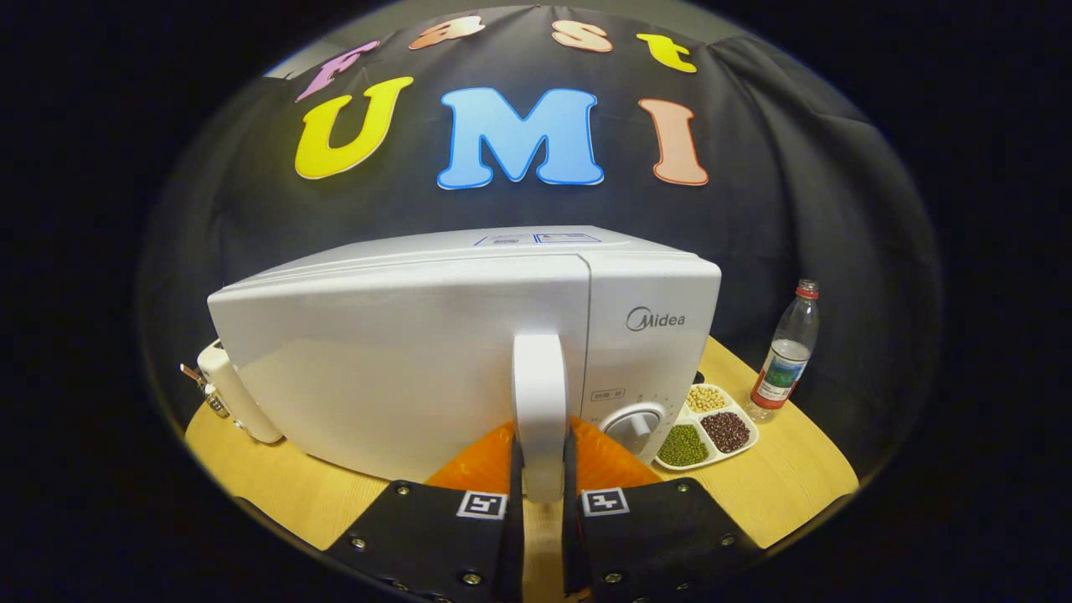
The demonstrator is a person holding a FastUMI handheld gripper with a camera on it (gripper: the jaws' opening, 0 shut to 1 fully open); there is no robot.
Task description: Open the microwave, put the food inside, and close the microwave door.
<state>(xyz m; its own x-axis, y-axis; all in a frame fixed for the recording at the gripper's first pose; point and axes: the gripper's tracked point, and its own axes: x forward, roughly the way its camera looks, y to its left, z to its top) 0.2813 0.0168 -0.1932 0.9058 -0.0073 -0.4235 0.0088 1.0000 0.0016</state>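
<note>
White box-shaped microwave (435,335) sits on the round wooden table (276,486), door looks closed or barely ajar; interior hidden. Gripper (543,469) has both fingers pressed on the white vertical door handle (540,402). Clear plastic water bottle (785,356) stands right. White three-compartment dish of beans (708,431) beside the dial. White object (234,394) left, partly hidden.

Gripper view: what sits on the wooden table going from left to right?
White appliance at the microwave's left corner → microwave, the gripper closed on its door handle → control knob → divided dish of beans → water bottle.
</note>
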